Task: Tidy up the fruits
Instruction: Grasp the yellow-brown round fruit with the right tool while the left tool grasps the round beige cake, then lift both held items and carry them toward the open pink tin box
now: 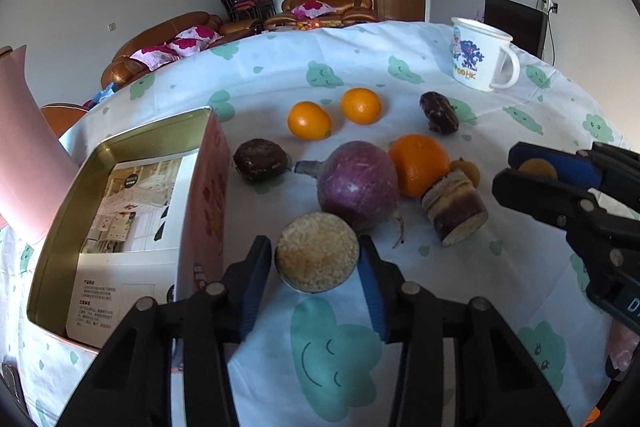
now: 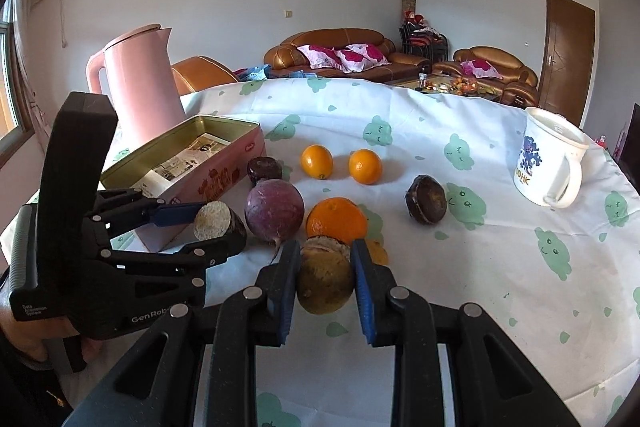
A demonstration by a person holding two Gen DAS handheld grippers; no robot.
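Cloud-print cloth covers the bench, where left fingers pinch a cut sugarcane piece just beside the open tin, seemingly its destination, while right fingers clamp a brownish fruit.

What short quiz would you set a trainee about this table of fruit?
1. True or false: the open tin already holds fruit.
2. How many oranges lie on the tablecloth?
3. What is between the fingers of the left gripper? A an orange; B a cut piece with a pale face; C nothing.

Key: 1 false, only a printed leaflet lies inside; 2 three; 3 B.
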